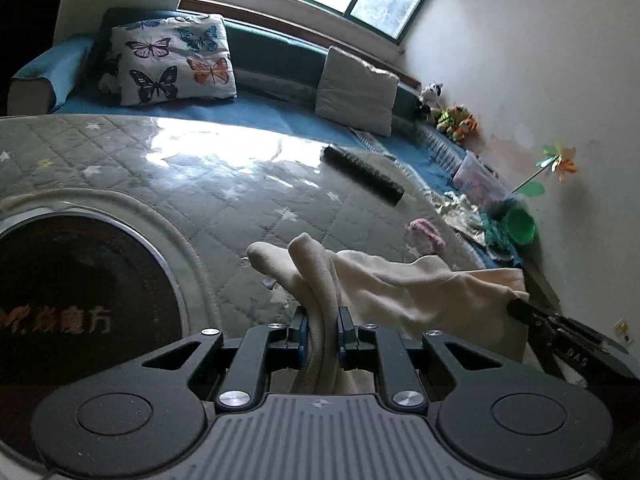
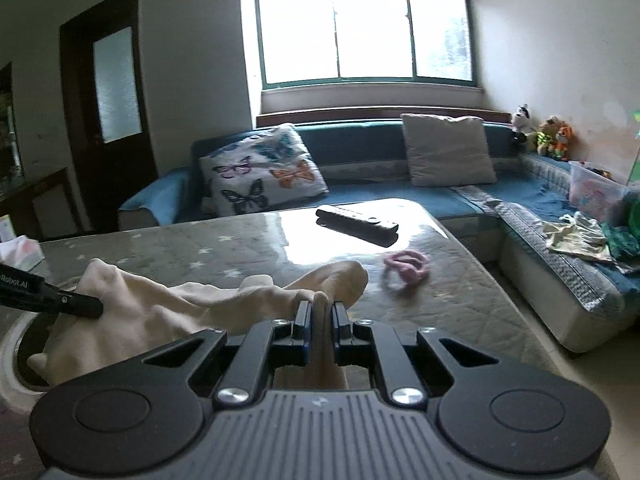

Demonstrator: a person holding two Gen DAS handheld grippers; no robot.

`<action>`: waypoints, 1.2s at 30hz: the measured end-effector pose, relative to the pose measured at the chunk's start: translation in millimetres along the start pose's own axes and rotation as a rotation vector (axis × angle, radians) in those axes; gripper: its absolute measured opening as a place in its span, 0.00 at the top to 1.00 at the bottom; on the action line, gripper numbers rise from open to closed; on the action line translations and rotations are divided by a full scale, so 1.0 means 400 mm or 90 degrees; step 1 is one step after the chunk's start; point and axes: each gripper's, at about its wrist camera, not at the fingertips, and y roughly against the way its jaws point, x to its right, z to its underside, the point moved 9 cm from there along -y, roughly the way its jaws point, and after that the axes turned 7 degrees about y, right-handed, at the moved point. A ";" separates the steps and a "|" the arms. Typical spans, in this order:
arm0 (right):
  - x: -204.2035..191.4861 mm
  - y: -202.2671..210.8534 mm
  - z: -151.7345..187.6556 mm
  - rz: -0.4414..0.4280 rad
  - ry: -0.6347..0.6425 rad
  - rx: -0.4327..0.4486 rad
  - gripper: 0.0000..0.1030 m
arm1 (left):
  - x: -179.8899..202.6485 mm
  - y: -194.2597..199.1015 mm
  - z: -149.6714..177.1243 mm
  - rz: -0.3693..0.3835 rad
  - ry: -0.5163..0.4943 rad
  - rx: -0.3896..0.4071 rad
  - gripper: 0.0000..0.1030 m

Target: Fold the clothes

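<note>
A cream garment (image 1: 420, 284) is held above the near part of a table (image 1: 200, 184) covered in grey quilted star-print cloth under a glossy sheet. The left gripper (image 1: 322, 322) is clenched on a thick bunched fold of the garment; the right gripper (image 2: 320, 316) is clamped on a thinner fold of the same cloth (image 2: 160, 300), which is stretched between the two.

On the table a dark remote control (image 2: 356, 226) is seen at 12 o'clock from the garment, and a pink hair tie (image 2: 404, 264) at 1 o'clock. A blue corner sofa (image 2: 360, 136) is set beyond the table beneath a window (image 2: 364, 28), bearing a butterfly cushion (image 2: 260, 176) and a plain grey cushion (image 2: 448, 150); soft toys (image 2: 548, 136) are grouped in the sofa's corner.

Only in the left view are recorded a round dark inset (image 1: 80, 288) in the table at 9 o'clock and a paper pinwheel (image 1: 558, 160). Only in the right view is a dark door (image 2: 108, 92) with a frosted pane recorded.
</note>
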 end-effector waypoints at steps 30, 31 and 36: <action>-0.087 -0.284 0.068 -0.027 0.027 -0.106 0.78 | 0.027 -0.120 0.072 -0.030 -0.131 -0.052 0.77; -0.088 -0.289 0.069 -0.025 0.032 -0.104 0.78 | 0.026 -0.121 0.075 -0.031 -0.131 -0.053 0.77; -0.095 -0.264 0.059 -0.020 0.046 -0.095 0.67 | 0.029 -0.112 0.081 -0.036 -0.137 -0.051 0.66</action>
